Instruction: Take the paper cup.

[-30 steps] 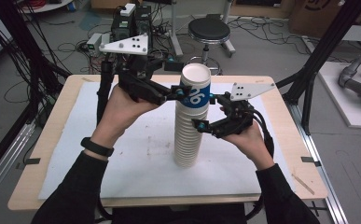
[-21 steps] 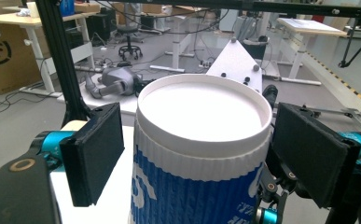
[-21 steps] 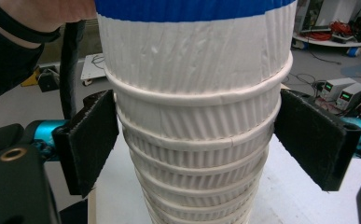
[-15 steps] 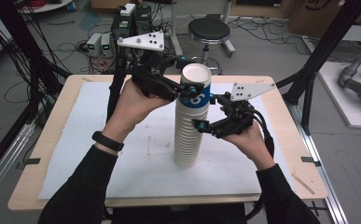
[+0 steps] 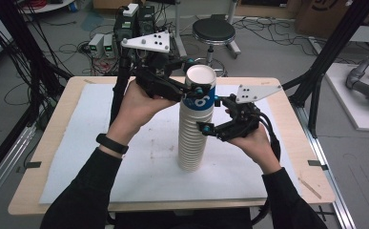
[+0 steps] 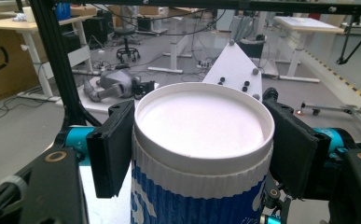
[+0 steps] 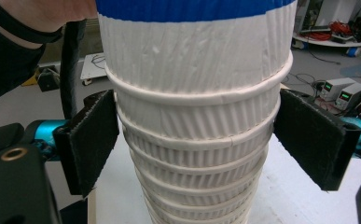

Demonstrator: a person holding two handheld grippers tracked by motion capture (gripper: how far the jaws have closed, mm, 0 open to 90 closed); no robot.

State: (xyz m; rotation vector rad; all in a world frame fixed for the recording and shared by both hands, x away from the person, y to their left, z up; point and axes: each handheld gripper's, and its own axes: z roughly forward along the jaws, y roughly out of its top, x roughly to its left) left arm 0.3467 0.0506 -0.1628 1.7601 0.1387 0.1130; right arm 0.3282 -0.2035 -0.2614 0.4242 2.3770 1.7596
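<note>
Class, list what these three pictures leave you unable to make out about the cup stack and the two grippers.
- Cup count: the stack has rims too fine to count in the high view; cut off by the right gripper view's bottom edge.
- Top cup print: cut off in the left gripper view, half-hidden by the left gripper from above.
- Right gripper contact: unclear.

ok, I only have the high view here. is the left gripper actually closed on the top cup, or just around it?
Observer: Closed. In the left gripper view both pads of the left gripper press the top cup on its white ribbed band, just under the rim.
Operator: Anything inside that cup?
Observer: No. The left gripper view looks down into it and the inside is bare white.
Operator: And the right gripper?
Observer: In the right gripper view the right gripper brackets the stack a couple of rims below the blue-banded cup. I cannot tell whether its pads touch.
</note>
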